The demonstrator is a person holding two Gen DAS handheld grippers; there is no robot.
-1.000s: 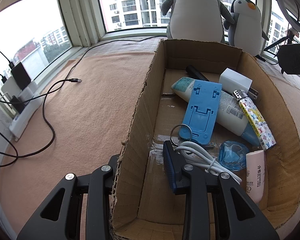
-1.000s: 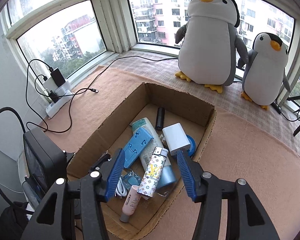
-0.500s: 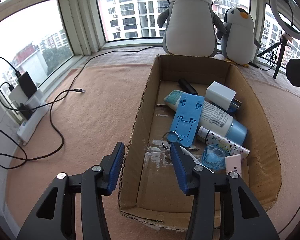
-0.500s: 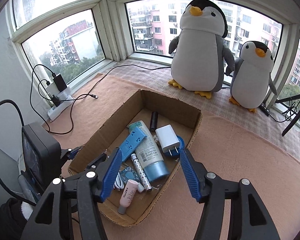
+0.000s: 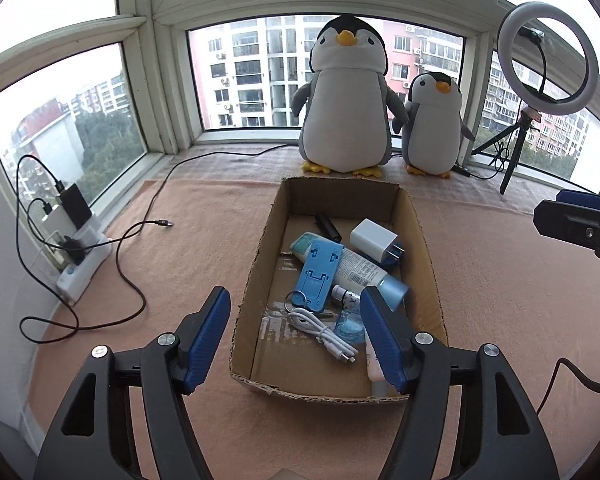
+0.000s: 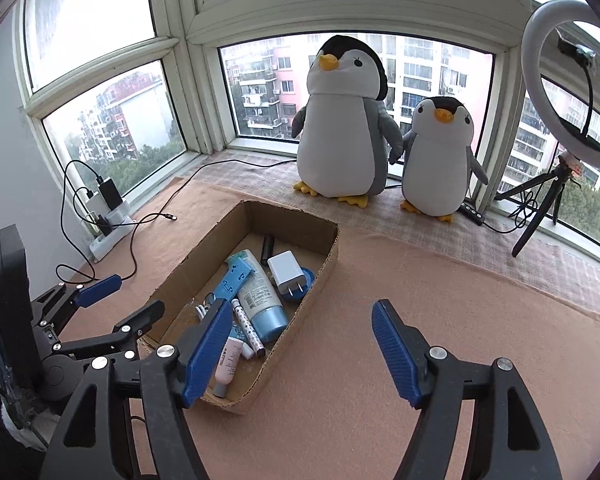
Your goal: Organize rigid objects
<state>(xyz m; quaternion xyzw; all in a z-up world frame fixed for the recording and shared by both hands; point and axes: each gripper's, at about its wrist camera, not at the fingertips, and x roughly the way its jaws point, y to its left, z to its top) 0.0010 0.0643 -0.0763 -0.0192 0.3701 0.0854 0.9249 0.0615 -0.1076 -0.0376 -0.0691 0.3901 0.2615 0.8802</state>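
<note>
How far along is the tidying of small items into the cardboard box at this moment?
Done: the cardboard box already holds the white charger, blue phone stand, lotion tube, white cable and other small items. In hand: nothing; the left gripper and right gripper are both opening, empty. Left: no loose small items show on the mat, so it looks nearly finished.

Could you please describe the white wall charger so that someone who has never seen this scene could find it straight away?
Find the open cardboard box in front of the two plush penguins. Inside, toward the penguins' end, the white wall charger lies against the right wall, partly on a lotion tube. It is the only plain white cube, with two metal prongs sticking out.
</note>
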